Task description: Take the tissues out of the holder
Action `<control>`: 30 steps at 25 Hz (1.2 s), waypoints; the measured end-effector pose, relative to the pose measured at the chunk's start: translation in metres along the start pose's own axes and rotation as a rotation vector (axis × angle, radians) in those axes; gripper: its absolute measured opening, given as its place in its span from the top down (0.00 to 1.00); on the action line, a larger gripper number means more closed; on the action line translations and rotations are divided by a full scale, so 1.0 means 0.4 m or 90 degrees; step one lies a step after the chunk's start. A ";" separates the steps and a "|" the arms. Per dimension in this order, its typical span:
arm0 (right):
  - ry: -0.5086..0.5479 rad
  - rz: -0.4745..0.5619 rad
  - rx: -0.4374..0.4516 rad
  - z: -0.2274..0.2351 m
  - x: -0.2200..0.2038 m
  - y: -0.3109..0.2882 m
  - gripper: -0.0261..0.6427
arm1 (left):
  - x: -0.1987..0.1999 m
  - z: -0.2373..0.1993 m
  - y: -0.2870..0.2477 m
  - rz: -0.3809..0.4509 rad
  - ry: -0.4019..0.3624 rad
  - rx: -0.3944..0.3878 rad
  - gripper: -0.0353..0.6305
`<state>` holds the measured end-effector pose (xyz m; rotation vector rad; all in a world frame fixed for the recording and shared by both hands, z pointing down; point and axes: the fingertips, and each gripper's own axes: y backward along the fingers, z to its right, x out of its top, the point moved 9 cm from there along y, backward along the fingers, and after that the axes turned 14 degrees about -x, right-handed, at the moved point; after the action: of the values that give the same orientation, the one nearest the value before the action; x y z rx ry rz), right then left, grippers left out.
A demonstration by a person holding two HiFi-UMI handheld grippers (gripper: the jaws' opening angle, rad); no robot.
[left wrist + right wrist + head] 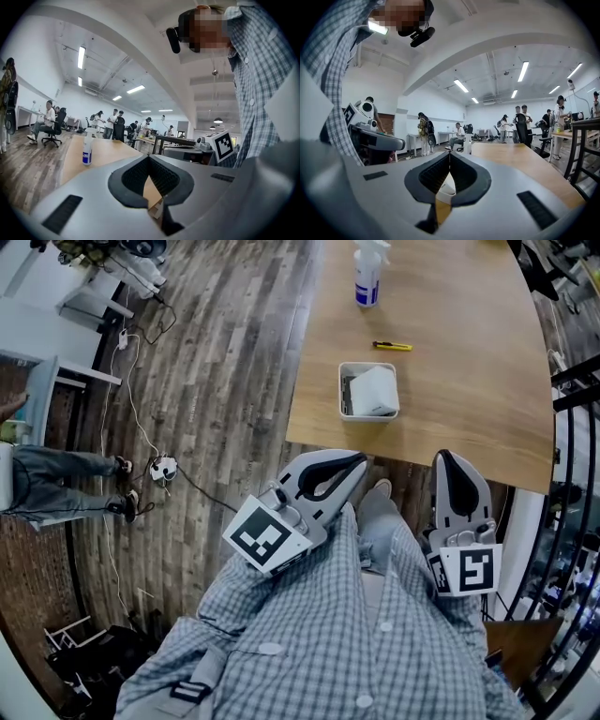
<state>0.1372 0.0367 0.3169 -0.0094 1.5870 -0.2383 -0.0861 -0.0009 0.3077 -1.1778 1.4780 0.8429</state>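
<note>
A white rectangular holder (347,390) stands near the wooden table's front edge, with a white stack of tissues (377,390) inside it. My left gripper (359,460) is shut and empty, held close to my body just short of the table edge, below the holder. My right gripper (442,457) is also shut and empty, a little to the right, its tip at the table's edge. In the left gripper view the jaws (149,158) meet with nothing between them. In the right gripper view the jaws (450,153) are likewise together, and a white corner of the holder (446,190) shows beyond them.
A spray bottle (367,273) stands at the far side of the table (459,362), and a yellow-and-black pen-like tool (392,346) lies behind the holder. Cables and a plug (163,468) trail over the wood floor at left. A seated person's legs (66,486) are far left.
</note>
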 end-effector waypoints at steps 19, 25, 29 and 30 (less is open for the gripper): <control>0.029 0.020 0.057 0.240 0.023 -0.143 0.94 | 0.042 -0.062 -0.238 -0.002 -0.011 0.050 0.94; 0.020 0.017 0.048 0.256 0.041 -0.153 0.94 | 0.061 -0.084 -0.251 -0.016 -0.008 0.061 0.94; 0.016 0.006 0.043 0.260 0.032 -0.164 0.94 | 0.061 -0.112 -0.265 -0.018 -0.008 0.055 0.94; 0.016 0.004 0.041 0.262 0.031 -0.170 0.94 | 0.060 -0.120 -0.270 -0.015 -0.008 0.051 0.94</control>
<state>0.2307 -0.0470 0.3143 0.0485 1.6033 -0.2856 0.0039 -0.0813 0.3030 -1.1277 1.4716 0.7666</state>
